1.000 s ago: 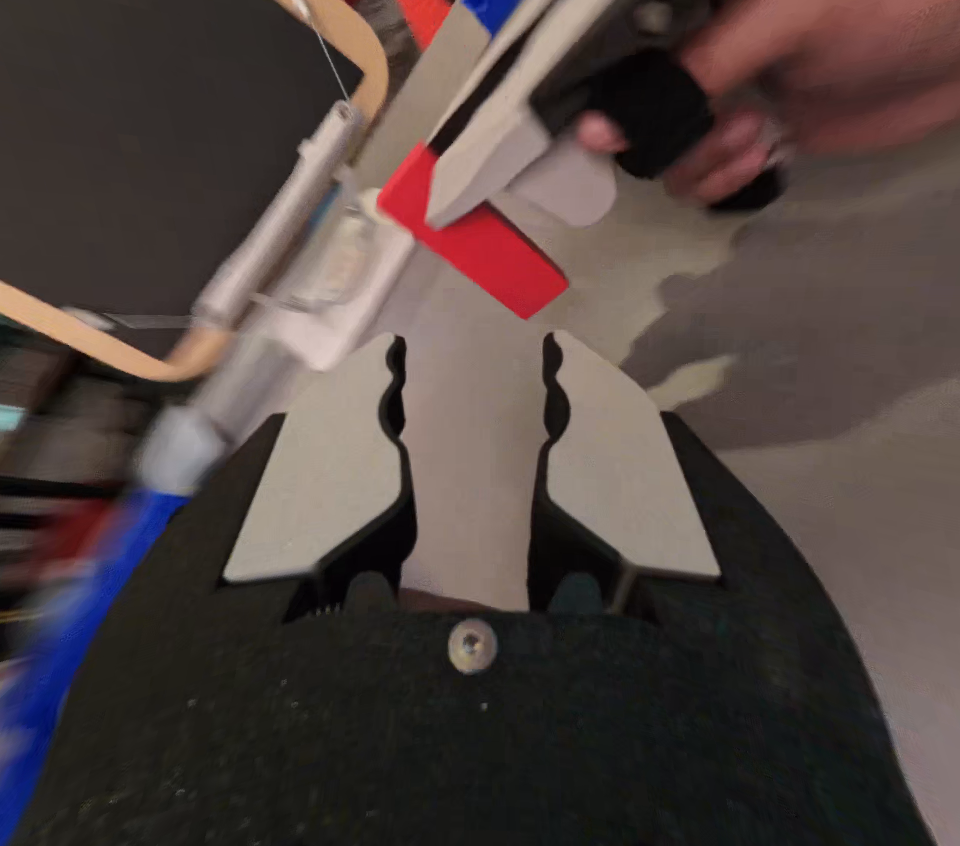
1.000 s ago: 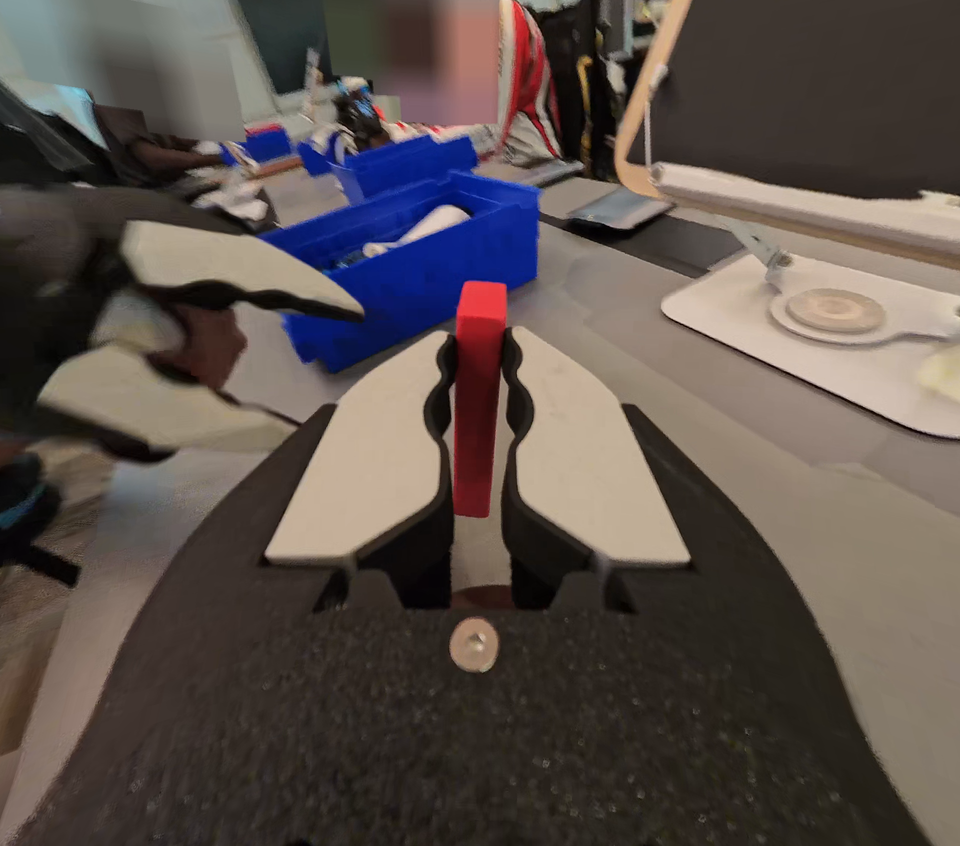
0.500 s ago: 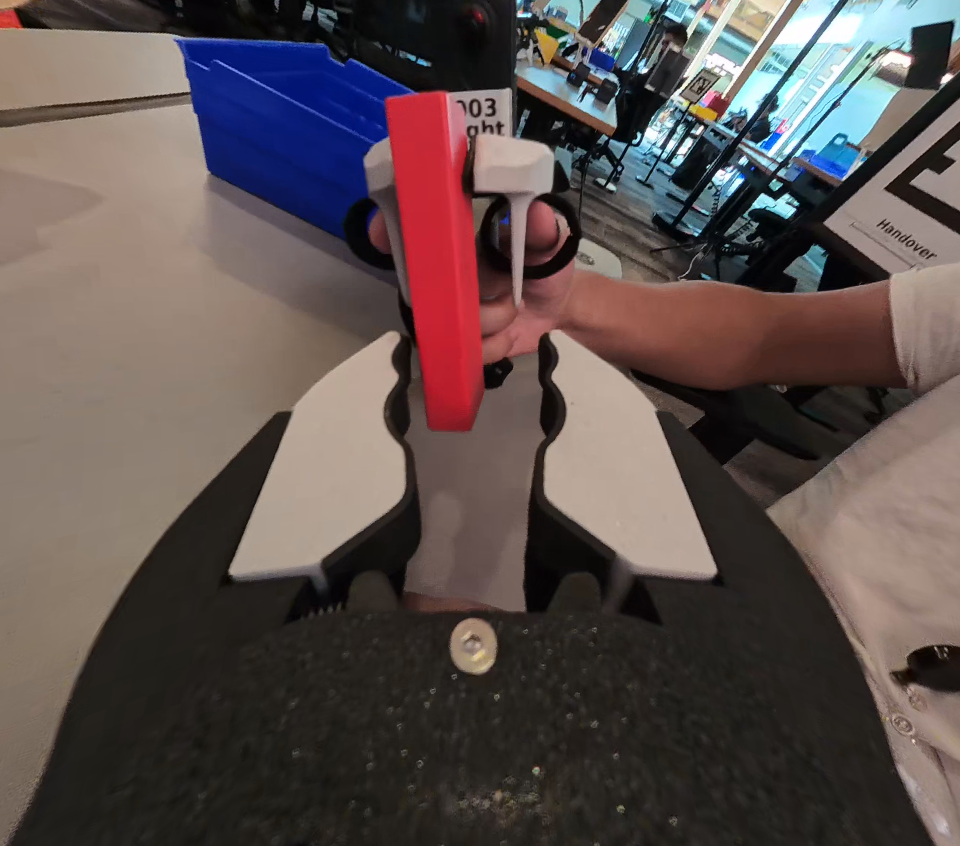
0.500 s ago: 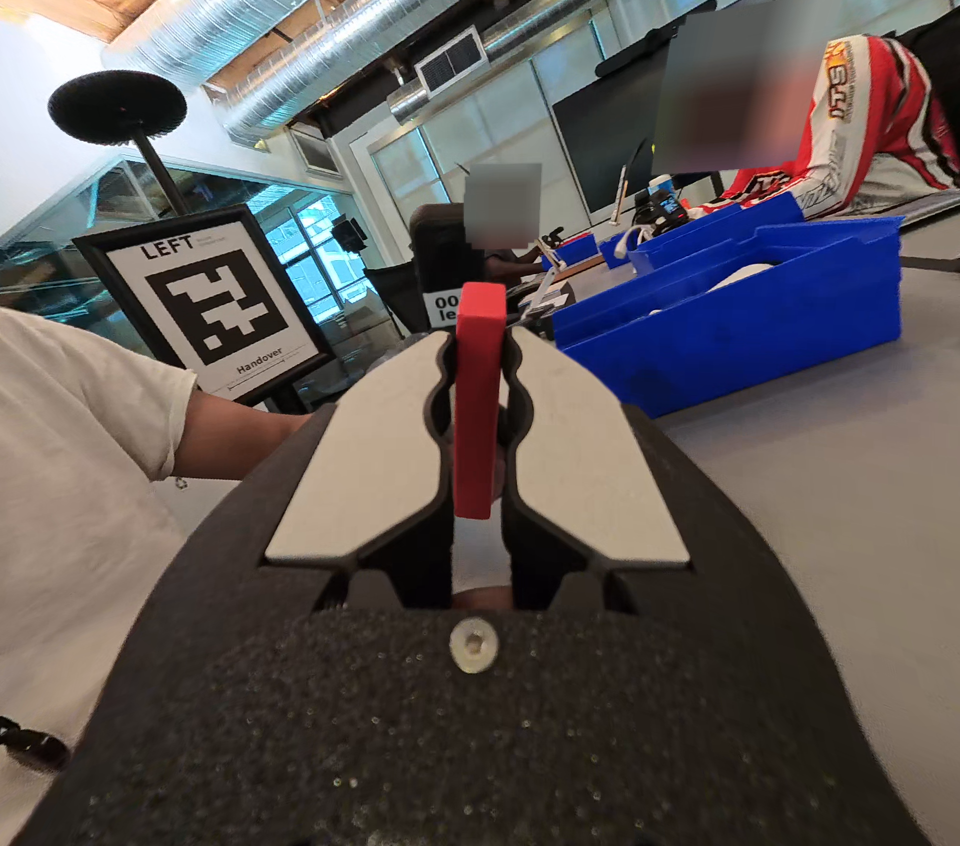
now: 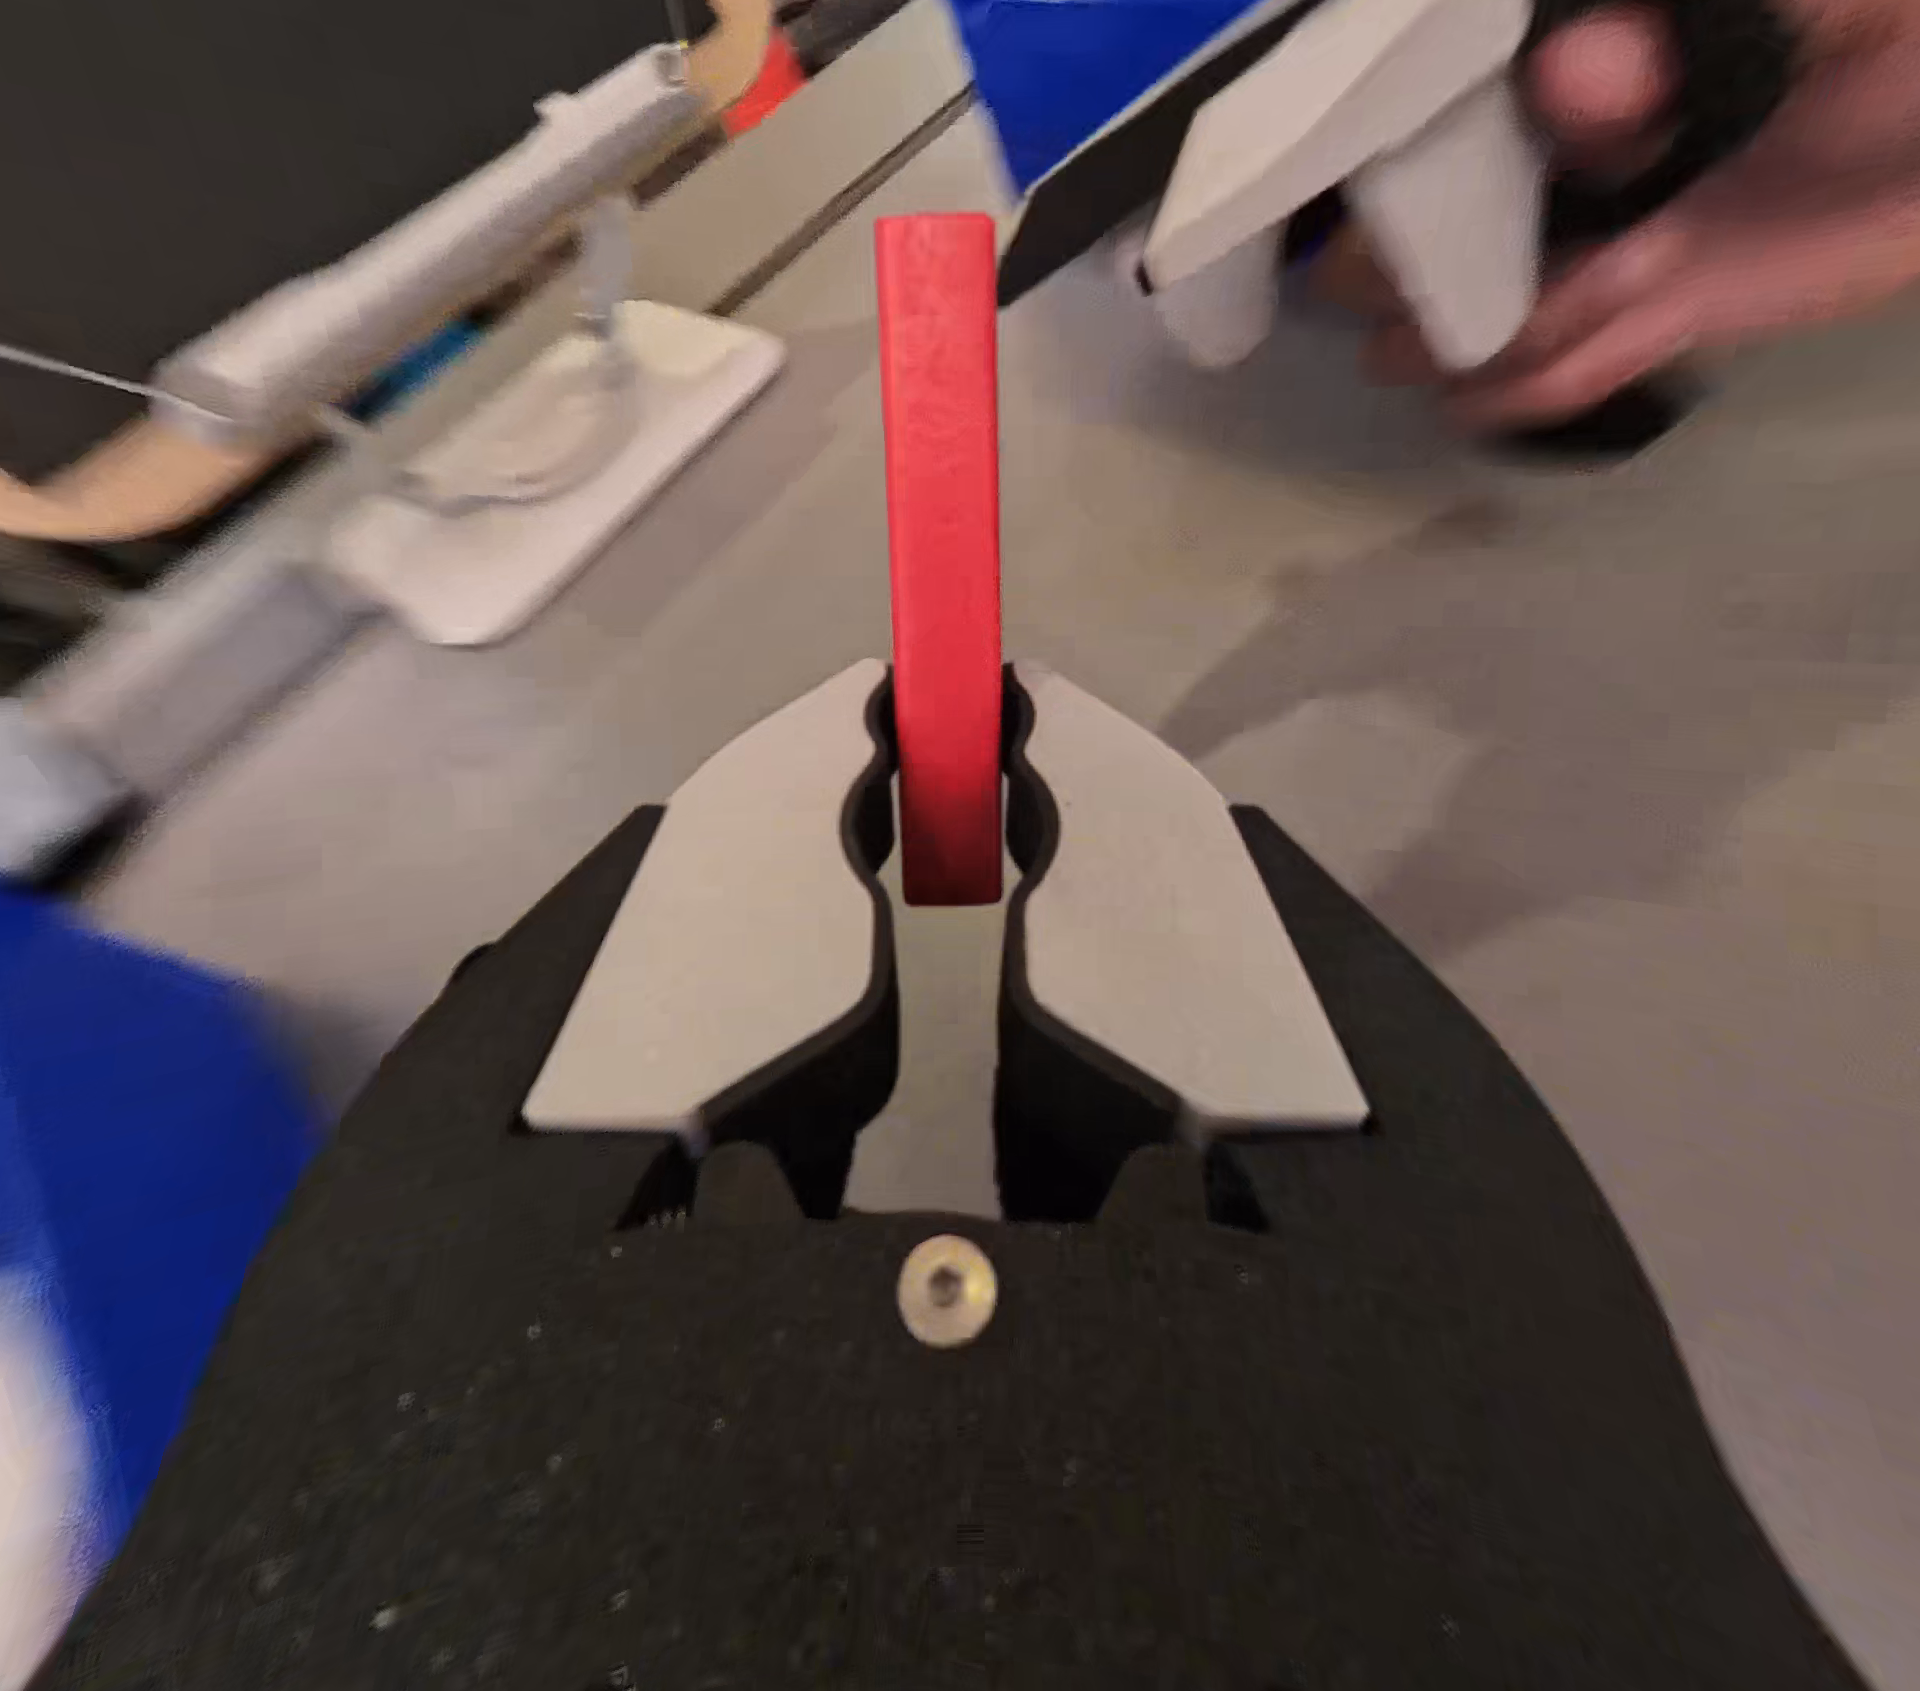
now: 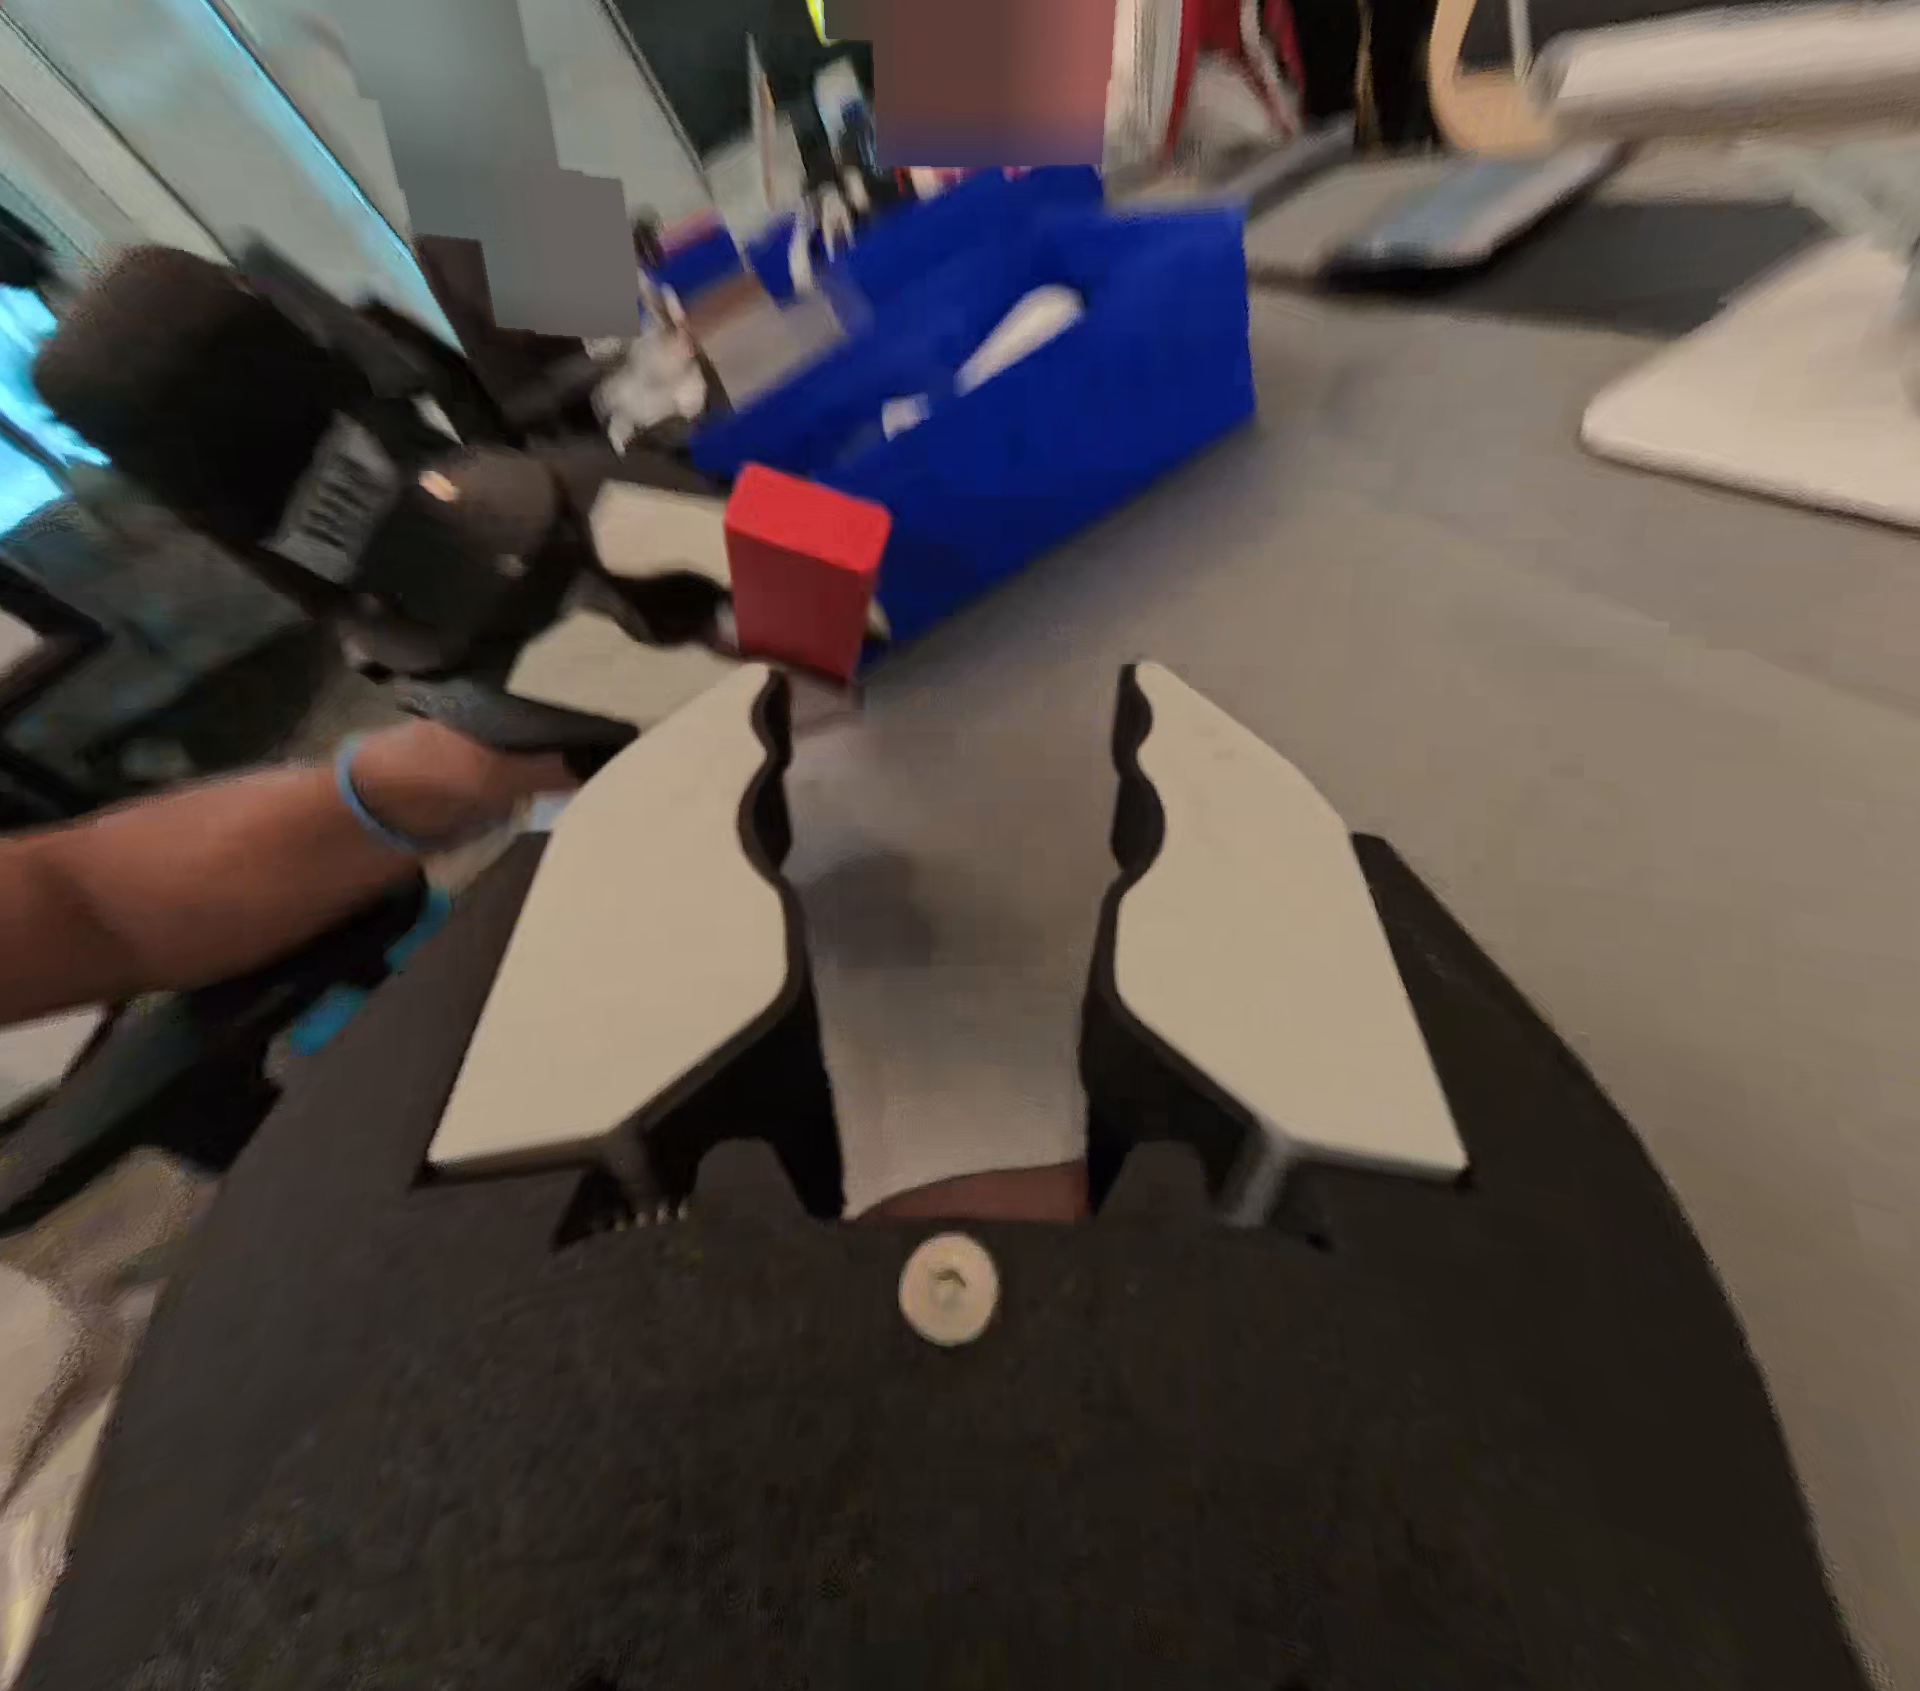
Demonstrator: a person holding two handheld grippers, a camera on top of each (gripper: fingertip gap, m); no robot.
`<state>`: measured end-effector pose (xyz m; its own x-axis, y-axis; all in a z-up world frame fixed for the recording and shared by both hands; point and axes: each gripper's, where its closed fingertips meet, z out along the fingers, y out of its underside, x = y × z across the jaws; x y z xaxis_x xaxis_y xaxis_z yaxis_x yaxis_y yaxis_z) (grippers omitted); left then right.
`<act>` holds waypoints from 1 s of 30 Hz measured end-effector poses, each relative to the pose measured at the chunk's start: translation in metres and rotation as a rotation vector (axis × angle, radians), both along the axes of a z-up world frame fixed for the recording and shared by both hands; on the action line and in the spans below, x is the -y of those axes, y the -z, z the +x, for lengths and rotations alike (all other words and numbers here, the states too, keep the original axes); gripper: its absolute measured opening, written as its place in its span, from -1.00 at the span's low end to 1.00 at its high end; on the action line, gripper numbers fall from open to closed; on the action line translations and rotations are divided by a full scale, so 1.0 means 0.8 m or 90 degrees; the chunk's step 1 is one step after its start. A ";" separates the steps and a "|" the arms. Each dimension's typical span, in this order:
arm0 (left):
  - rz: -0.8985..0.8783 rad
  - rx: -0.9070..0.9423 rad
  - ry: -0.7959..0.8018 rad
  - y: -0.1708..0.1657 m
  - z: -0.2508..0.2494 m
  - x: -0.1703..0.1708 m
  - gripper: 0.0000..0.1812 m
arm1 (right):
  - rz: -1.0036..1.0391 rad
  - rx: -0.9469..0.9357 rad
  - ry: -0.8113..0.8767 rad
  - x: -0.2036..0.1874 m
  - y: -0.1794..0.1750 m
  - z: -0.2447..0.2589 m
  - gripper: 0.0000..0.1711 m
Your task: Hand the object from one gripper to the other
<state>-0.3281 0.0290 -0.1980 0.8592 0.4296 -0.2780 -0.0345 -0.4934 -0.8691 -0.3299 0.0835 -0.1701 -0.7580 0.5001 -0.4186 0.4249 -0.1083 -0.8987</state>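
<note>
Red block: my left claw (image 5: 940,696) pinches the flat red block (image 5: 938,561) near its bottom end. The block stands straight up between the two tips, and most of it sticks out past them.
Left claw: pressed tight on the block, one tip on each flat side.
Right claw: my right claw (image 6: 951,691) is spread wide with nothing in it. It is apart from the block, up and to the side.
Surface: the grey surface (image 5: 1455,706) is under both claws. A blue bin (image 6: 1039,415) and a white stand base (image 5: 582,478) sit on it.
How far along: I think the handing-over is done, since the block sits in my left claw alone.
What could go wrong: I only hold a short bit of the block. If I swing fast or bump the bin, I think it could tip or slip out and fall on the surface.
</note>
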 end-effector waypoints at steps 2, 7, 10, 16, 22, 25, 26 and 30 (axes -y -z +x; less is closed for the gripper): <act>-0.128 -0.153 -0.039 0.003 -0.012 0.015 -0.82 | 0.097 0.056 -0.059 0.012 0.025 0.018 -0.13; -0.269 -0.334 -0.013 0.012 -0.001 0.009 -0.82 | 0.132 0.059 -0.089 0.021 0.022 0.030 -0.16; -0.297 -0.379 -0.003 0.015 0.006 0.002 -0.82 | 0.113 0.074 -0.103 0.024 0.025 0.031 -0.26; -0.308 -0.383 -0.006 0.020 0.007 -0.003 -0.82 | 0.102 0.062 -0.142 0.029 0.029 0.039 -0.61; -0.267 -0.331 -0.010 0.024 0.009 -0.007 -0.79 | 0.116 0.026 -0.153 0.026 0.031 0.041 -0.61; -0.205 -0.235 -0.001 0.021 0.012 -0.009 -0.64 | 0.095 0.027 -0.173 0.022 0.029 0.044 -0.61; -0.175 -0.192 0.009 0.019 0.015 -0.009 -0.59 | 0.083 0.029 -0.178 0.019 0.027 0.045 -0.61; 0.024 0.034 0.071 -0.005 0.031 -0.011 -0.36 | -0.003 0.018 -0.194 0.007 0.010 0.045 -0.61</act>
